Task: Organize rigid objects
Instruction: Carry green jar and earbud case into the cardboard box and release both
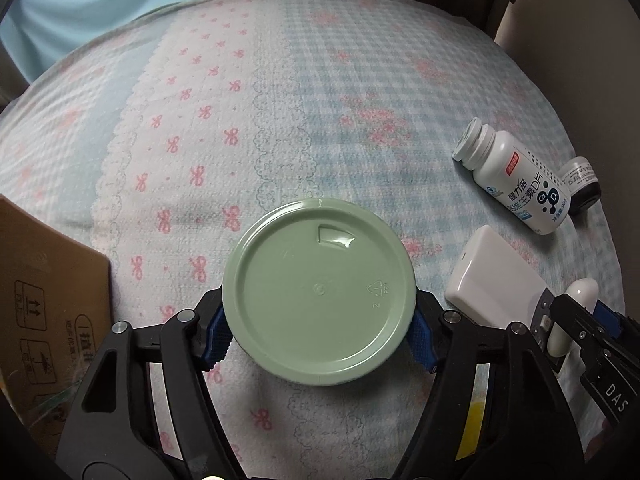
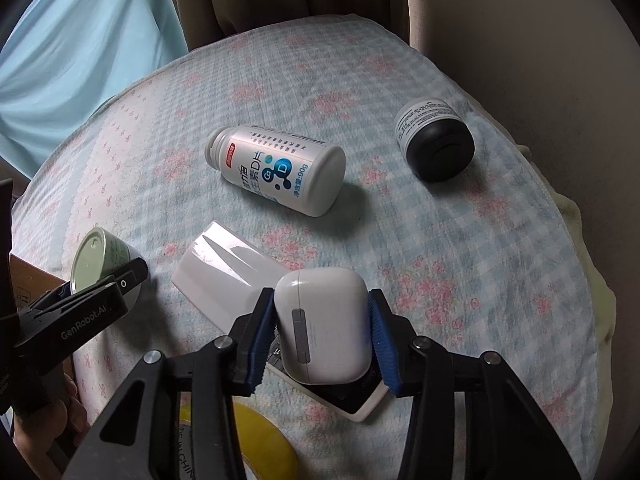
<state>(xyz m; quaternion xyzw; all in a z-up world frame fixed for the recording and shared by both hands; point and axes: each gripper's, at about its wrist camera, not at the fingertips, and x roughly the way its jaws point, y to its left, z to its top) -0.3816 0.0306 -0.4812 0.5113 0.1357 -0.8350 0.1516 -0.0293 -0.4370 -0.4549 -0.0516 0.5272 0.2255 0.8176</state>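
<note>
A round jar with a pale green lid [image 1: 320, 292] stands on the patterned cloth, and my left gripper [image 1: 320, 334] is shut on its sides with the blue pads pressed against it. The right wrist view shows the same jar [image 2: 100, 256] at the far left. My right gripper [image 2: 322, 336] is shut on a white earbud case [image 2: 324, 320], held just above a white flat device [image 2: 228, 276]. A white vitamin bottle [image 2: 280, 168] lies on its side farther back. A small dark jar [image 2: 436, 144] lies tipped over at the back right.
A cardboard box [image 1: 48, 280] stands at the left edge of the bed. A yellow tape roll [image 2: 248, 440] lies under the right gripper. A person's hand [image 2: 52, 420] holds the left gripper. Curtains and a light blue fabric hang behind the cloth [image 1: 280, 100].
</note>
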